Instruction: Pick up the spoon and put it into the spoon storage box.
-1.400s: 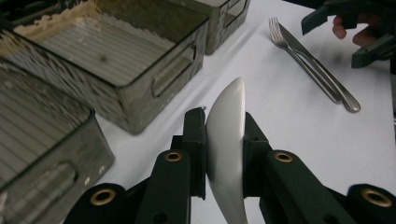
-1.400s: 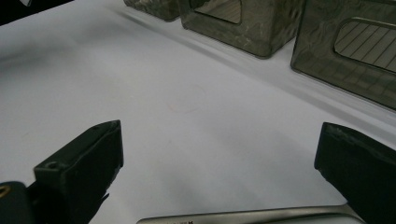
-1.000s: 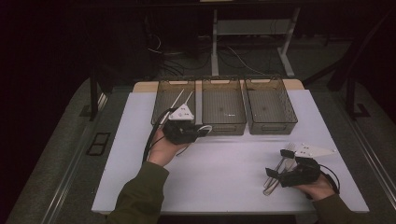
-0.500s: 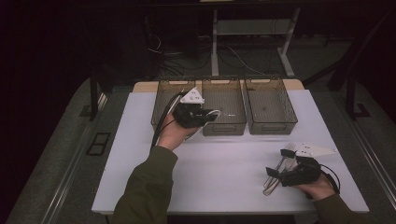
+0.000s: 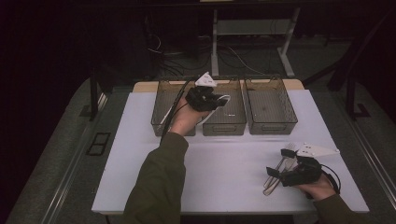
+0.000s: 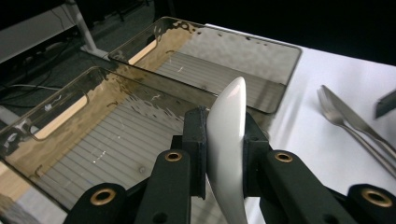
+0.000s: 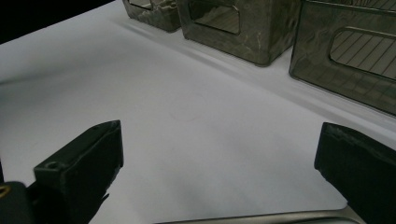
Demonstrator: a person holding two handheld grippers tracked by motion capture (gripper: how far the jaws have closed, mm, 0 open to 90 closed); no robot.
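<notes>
White spoon [image 6: 227, 135] clamped between left gripper [image 5: 215, 103] pads, above middle bin [image 5: 225, 122]; lower first, then release gently; right gripper [image 7: 219, 182] wide open, empty, beside cutlery [image 5: 279, 169] on table [image 5: 219, 163].

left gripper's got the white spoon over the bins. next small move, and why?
Probably lower the left gripper a little into the middle bin, then open. Its fingers are clamped on the white spoon, which hangs above that bin's ribbed floor, so dropping from here could bounce it. The right gripper waits open by the metal cutlery.
</notes>
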